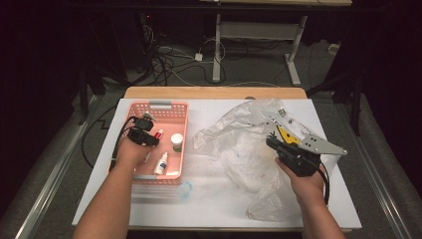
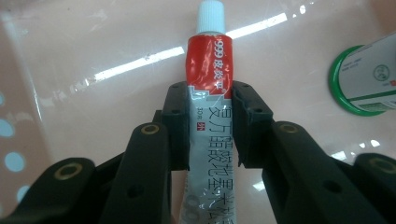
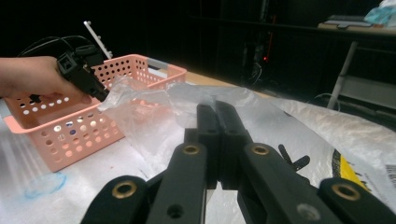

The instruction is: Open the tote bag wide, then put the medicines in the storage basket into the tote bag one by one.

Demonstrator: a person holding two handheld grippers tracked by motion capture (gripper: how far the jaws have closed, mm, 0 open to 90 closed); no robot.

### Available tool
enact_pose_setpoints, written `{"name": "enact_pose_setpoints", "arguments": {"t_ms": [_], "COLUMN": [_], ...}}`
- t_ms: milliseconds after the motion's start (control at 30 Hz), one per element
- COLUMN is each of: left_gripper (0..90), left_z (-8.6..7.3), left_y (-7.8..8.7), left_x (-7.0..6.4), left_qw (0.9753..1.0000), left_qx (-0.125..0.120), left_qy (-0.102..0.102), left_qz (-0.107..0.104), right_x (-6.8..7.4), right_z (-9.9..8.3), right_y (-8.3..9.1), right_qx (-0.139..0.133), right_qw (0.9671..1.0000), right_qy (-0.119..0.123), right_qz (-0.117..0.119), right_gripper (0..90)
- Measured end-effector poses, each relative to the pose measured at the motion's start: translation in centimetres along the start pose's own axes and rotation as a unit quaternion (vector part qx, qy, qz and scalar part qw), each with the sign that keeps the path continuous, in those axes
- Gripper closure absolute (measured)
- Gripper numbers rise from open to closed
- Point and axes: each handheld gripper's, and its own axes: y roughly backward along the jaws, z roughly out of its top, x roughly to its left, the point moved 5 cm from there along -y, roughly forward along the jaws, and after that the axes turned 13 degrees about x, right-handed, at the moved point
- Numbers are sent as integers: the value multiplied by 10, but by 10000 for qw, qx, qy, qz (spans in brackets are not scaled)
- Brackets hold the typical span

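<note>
Reaching forward over the pink basket [image 1: 174,108], the person's left forearm carries the left gripper [image 2: 211,119] down into it, jaws clamped on both sides of a red-and-white tube [image 2: 208,93] that lies on the basket floor; the tube's lower end is hidden beneath the jaws. Beside it stands a green-rimmed bottle [image 2: 366,77], cut off at the picture's edge. To the right, the other forearm holds the right gripper [image 3: 216,122] low over the crumpled clear plastic bag [image 1: 239,144], jaws pressed together; whether a fold of film sits between them cannot be made out.
</note>
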Motion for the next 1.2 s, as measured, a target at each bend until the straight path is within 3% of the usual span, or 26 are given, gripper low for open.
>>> {"name": "enact_pose_setpoints", "arguments": {"t_ms": [167,400,633,767,833,1033,1200], "left_gripper": [682,682,682,682,682,683,683], "left_z": [-1,-1,-4,-3,-3,-8,-17], "left_y": [2,15,24,27,28,39,50], "left_x": [-4,-9,-12,-12,-12,-14,-18], "left_qw": [10000,9993,9983,9973,9965,9941,9907], "left_qx": [-36,-371,-580,-709,-788,-1045,-1321], "left_qy": [-13,43,-8,-55,-74,-185,-184], "left_qz": [-20,-97,-80,-180,-262,-216,-279], "right_x": [-1,-3,-4,-5,-5,-5,-2], "right_z": [3,5,4,4,4,4,2], "right_y": [5,8,7,5,4,4,3], "right_qx": [-106,-181,-167,-138,-136,-93,-55], "right_qw": [9999,9998,9998,9999,9999,10000,10000], "right_qy": [-18,-14,-62,-63,-70,2,35], "right_qz": [-5,-6,40,18,-2,-20,14], "right_gripper": [900,900,900,900,900,900,900]}}
